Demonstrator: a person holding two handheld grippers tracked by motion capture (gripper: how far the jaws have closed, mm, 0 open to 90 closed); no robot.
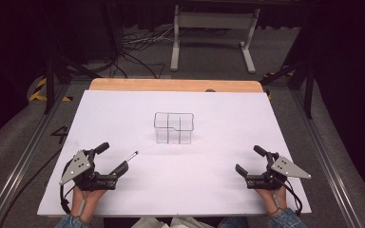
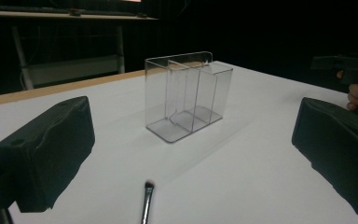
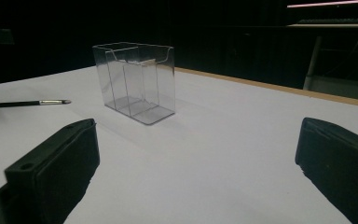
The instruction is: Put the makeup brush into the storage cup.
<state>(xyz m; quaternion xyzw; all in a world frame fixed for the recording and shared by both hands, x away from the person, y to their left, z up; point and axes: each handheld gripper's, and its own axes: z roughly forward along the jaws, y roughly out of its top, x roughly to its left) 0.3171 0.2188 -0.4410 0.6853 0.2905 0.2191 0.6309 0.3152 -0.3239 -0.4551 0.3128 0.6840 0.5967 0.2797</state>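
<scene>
A clear plastic organizer [image 1: 173,128] with several compartments stands upright in the middle of the white table; I also see the organizer [image 2: 186,95] ahead of my left jaws and the organizer [image 3: 137,81] ahead of my right jaws. A thin black-handled brush [image 1: 132,156] with a silver ferrule lies flat on the table. My left gripper [image 1: 112,157] is open at the front left, and the brush tip [image 2: 147,200] lies between its jaws, untouched. My right gripper [image 1: 250,160] stands open and empty at the front right, with the brush [image 3: 25,103] far to its left.
The white sheet [image 1: 123,109] covers the table, with a wooden strip [image 1: 171,85] bare along the far edge. A white metal stand [image 1: 214,33] and cables sit on the floor beyond. The other hand and gripper [image 2: 352,77] show at the left gripper view's upper right.
</scene>
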